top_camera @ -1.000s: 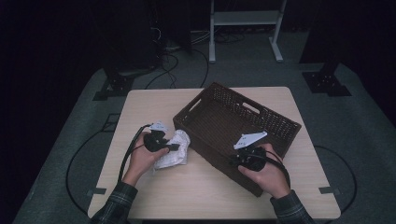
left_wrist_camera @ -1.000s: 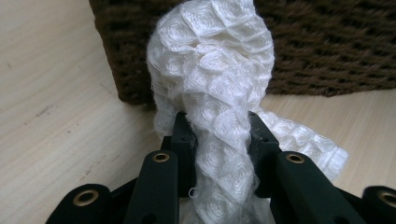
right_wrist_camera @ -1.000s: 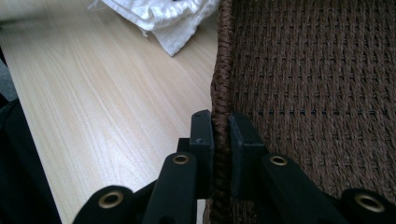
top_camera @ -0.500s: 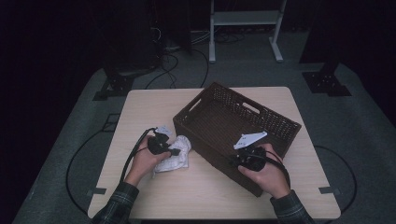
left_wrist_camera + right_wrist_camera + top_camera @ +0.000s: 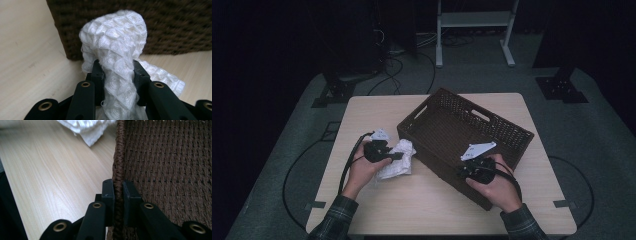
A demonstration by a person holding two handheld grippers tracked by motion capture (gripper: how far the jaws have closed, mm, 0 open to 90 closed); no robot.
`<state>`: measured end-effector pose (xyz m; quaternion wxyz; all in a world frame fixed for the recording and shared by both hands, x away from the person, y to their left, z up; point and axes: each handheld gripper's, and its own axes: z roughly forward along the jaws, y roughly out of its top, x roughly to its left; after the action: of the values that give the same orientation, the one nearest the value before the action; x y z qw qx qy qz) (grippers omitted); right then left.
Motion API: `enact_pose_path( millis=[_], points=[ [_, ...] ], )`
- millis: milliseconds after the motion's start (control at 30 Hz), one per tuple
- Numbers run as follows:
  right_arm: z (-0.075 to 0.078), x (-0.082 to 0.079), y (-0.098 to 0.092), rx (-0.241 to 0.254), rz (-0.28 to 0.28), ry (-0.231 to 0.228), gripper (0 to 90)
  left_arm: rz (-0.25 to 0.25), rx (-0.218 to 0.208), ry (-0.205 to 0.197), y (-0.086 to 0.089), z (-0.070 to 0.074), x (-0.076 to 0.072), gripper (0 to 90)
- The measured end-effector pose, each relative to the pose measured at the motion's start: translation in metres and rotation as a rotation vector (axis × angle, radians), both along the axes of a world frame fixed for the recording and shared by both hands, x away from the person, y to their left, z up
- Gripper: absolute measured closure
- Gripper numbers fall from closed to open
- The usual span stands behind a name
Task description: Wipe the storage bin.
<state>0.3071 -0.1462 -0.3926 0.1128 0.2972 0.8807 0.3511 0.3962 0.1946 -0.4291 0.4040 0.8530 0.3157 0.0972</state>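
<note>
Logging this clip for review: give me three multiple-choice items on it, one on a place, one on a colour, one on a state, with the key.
1. Where does the white cloth lie?
A. inside the basket
B. on the table beside the basket's near-left corner
C. on the floor

2. What colour is the wicker basket?
A. dark brown
B. white
C. green

3. What is the right tool doing?
A. hanging open above the table
B. gripping the cloth
C. clamped on the basket's rim

Key: 1 B, the high view shows the cloth on the table against the basket's corner, pinched in the left tool. 2 A, the weave is dark brown in every view. 3 C, the right gripper view shows both jaws pressed on the rim.
</note>
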Motion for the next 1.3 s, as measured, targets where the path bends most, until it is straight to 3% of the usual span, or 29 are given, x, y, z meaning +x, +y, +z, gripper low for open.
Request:
enact_pose_path(
  millis=[67, 533, 967, 1200, 1300],
  points=[
    [0.0, 0.0, 0.002, 0.0, 0.002, -0.001, 81.1, 0.004, -0.023, -0.014, 0.001, 0.005, -0.002, 68.6],
    [0.0, 0.006, 0.015, 0.002, 0.019, -0.002, 81.0, -0.006, -0.052, -0.087, 0.008, 0.029, -0.013, 68.9],
    [0.0, 0.006, 0.014, 0.005, 0.017, 0.002, 80.9, -0.032, -0.009, -0.017, -0.004, 0.007, -0.007, 69.2],
    [0.0, 0.004, 0.012, 0.0, 0.026, -0.015, 78.3, -0.048, 0.059, 0.005, -0.009, -0.004, -0.003, 69.2],
    [-0.001, 0.003, 0.005, 0.016, 0.029, 0.012, 77.9, -0.048, 0.065, 0.02, -0.009, -0.008, -0.003, 69.2]
  ],
)
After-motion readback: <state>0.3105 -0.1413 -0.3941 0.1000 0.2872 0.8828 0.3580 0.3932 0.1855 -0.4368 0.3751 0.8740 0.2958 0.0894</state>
